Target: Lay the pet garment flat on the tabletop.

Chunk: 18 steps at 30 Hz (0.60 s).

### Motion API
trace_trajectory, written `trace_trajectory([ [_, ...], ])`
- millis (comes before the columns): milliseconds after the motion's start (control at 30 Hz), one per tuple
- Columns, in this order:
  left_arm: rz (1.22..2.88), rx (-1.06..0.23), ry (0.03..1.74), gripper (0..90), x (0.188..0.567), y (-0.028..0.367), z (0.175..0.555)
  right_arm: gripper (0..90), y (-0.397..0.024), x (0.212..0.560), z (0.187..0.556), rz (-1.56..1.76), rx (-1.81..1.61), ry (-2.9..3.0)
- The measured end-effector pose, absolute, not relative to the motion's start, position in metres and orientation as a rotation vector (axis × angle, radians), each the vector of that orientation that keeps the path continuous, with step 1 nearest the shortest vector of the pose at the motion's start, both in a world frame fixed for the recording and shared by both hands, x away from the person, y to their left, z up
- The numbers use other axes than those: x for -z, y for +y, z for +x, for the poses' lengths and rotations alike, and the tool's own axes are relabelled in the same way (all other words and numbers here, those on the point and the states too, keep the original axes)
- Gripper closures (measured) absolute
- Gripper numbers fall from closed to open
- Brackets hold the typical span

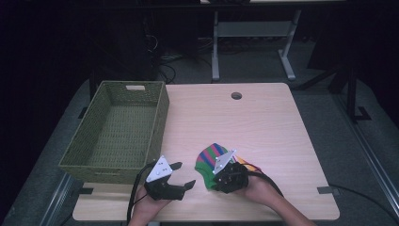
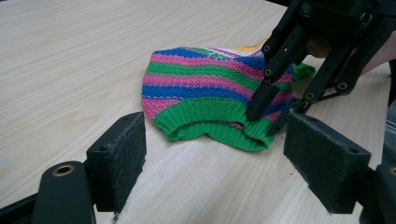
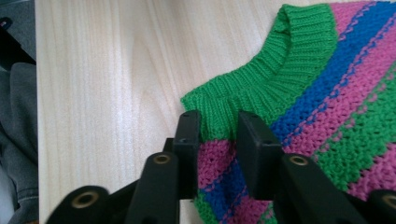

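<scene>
Step in hand: gripping the striped knitted hat point(image 1: 212, 157), which lies on the table point(image 1: 263, 122) at lower centre of the high view. The right gripper point(image 3: 218, 140) pinches a fold of knit just behind the green cuff. The left gripper point(image 1: 181, 175) stands open, lower left of the hat, holding nothing. Next move likely calls for a lift toward the basket point(image 1: 117, 129) (upper left).
</scene>
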<state>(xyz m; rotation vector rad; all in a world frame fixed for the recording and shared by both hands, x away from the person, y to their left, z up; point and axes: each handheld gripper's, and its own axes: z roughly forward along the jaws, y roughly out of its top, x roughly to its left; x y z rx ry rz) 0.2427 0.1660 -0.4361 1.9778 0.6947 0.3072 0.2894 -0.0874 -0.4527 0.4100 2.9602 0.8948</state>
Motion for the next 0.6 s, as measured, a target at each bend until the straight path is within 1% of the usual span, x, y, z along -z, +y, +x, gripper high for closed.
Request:
trace_trajectory([
  [133, 1.983, -0.304, 0.696, 20.8, 0.437, 0.166, 0.243, 76.5, -0.088, 0.453, 0.291, 0.424, -0.896, 2.952],
  [333, 1.974, -0.300, 0.703, 20.9, 0.437, 0.167, 0.244, 78.9, -0.090, 0.453, 0.296, 0.475, -0.921, 2.978],
  [433, 1.962, -0.292, 0.707, 21.4, 0.436, 0.169, 0.244, 80.8, -0.091, 0.450, 0.295, 0.480, -0.906, 2.968],
  [600, 1.962, -0.292, 0.710, 21.5, 0.436, 0.169, 0.244, 82.7, -0.096, 0.442, 0.294, 0.501, -0.973, 2.982],
])
